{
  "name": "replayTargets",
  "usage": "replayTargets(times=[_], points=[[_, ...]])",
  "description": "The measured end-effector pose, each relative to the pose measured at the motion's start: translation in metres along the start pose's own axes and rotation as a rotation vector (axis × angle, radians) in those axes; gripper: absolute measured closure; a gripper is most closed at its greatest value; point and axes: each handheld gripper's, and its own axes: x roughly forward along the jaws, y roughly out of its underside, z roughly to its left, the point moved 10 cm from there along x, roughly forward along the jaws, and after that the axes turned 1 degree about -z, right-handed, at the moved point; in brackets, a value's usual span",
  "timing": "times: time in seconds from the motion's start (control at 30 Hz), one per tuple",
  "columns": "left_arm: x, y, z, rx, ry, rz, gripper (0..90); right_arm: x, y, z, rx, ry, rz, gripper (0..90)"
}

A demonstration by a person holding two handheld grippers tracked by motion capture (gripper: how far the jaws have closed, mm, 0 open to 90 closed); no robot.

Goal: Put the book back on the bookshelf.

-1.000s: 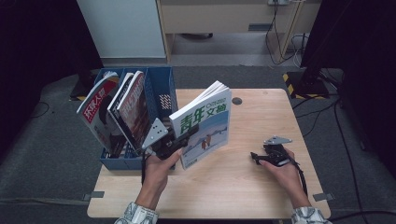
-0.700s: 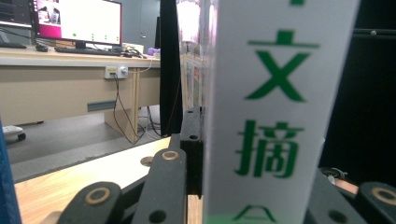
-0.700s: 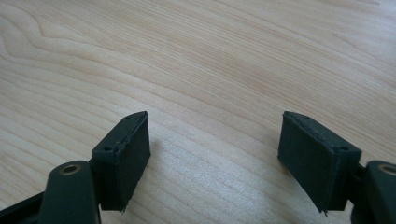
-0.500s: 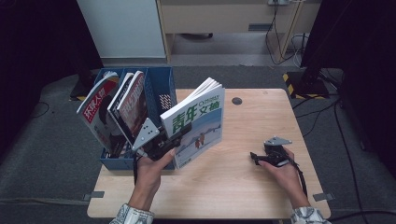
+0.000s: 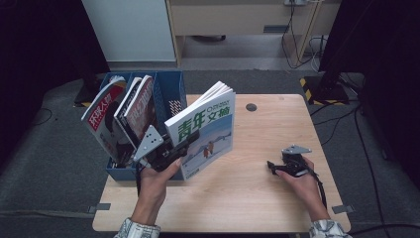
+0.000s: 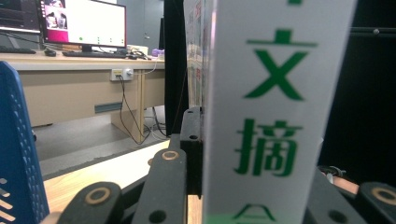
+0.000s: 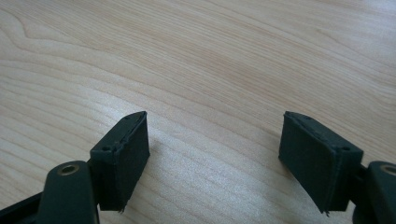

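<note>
high view: we see left gripper clamping green-titled magazine upright, blue file rack just left of it. left gripper view: magazine spine vertical between jaws. right gripper view: right gripper wide, bare over table.

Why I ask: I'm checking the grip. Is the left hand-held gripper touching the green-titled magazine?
Touching. In the left gripper view the magazine stands clamped between the left hand-held gripper jaws; the high view shows it held above the table.

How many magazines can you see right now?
3: one in the left gripper, green-titled magazine; two magazines standing in the blue file rack. More may be hidden.
</note>
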Motion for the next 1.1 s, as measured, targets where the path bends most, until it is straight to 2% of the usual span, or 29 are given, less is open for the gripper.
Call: replayTargets(times=[0.67,0.97,1.1], points=[[-0.029,-0.025,0.015,-0.023,-0.045,-0.049,73.8,0.0,0.0,-0.002,-0.001,0.006,0.001,24.2],[-0.039,-0.03,0.022,-0.025,-0.061,-0.051,73.8,0.0,0.0,-0.003,0.006,0.01,-0.001,24.2],[-0.044,-0.033,0.026,-0.025,-0.081,-0.049,73.8,0.0,0.0,-0.003,0.008,0.011,-0.001,24.2]])
